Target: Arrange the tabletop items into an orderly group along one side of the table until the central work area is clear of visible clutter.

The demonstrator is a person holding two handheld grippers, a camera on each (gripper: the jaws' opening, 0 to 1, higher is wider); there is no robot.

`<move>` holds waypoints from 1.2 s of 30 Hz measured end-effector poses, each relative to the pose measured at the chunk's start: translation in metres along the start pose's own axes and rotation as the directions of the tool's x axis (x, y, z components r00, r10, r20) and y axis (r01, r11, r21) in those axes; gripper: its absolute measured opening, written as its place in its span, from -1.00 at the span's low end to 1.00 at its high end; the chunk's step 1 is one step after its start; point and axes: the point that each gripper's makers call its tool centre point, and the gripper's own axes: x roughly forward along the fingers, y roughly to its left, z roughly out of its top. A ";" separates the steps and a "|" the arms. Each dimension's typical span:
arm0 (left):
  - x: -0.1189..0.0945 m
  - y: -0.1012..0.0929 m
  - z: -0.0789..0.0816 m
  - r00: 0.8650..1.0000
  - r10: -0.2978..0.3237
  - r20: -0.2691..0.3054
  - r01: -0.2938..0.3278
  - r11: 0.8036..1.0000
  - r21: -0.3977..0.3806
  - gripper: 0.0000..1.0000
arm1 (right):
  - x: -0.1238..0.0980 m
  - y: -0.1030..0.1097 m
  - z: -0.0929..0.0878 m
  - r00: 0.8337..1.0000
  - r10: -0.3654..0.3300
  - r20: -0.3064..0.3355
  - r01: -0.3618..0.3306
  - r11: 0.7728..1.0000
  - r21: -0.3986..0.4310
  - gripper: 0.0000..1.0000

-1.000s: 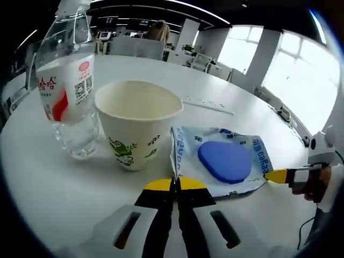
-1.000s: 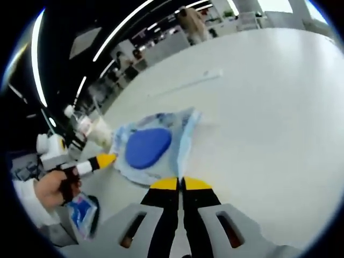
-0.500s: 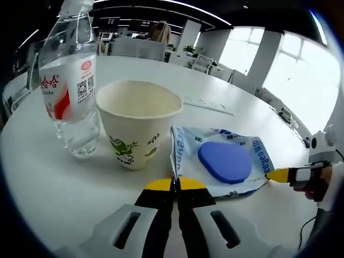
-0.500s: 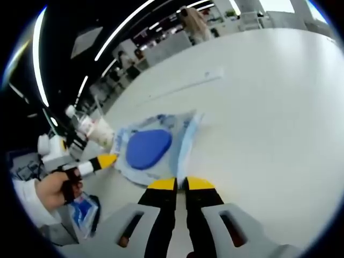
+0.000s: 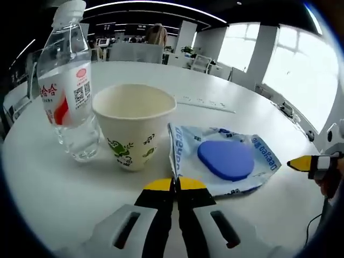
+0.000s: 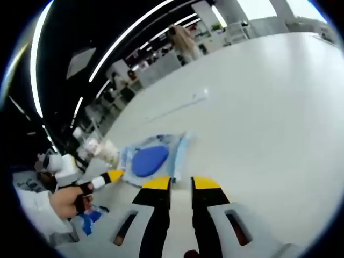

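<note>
My left hand-held gripper (image 5: 173, 184) clamps the blue packet (image 5: 223, 161) beside the paper cup (image 5: 133, 129), while my right hand-held gripper (image 6: 180, 183) hangs released.

Left gripper (image 5: 174, 185): black jaws, yellow tips, grey body with two dark slots.
Right gripper (image 6: 181, 184): same black jaws, yellow tips, grey slotted body.
Sleeve (image 6: 32, 216): white.

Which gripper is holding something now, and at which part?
The left gripper, shut, pinches the blue packet at its near edge. The right gripper is open, holding nothing.
</note>
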 end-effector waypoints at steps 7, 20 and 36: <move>0.002 -0.001 0.000 1.000 0.002 -0.006 -0.001 0.999 0.049 -1.00 | -0.031 -0.008 -0.006 1.000 0.005 0.003 -0.005 1.000 -0.026 -0.66; -0.011 -0.004 0.021 0.999 -0.030 0.032 0.036 0.979 -0.202 -0.37 | -0.063 -0.002 0.003 0.997 0.047 0.064 -0.046 0.999 -0.010 -0.60; -0.088 -0.039 0.036 0.985 -0.102 0.137 0.115 0.989 -0.094 1.00 | -0.097 0.032 0.007 0.985 0.157 0.064 -0.144 0.974 -0.177 -0.21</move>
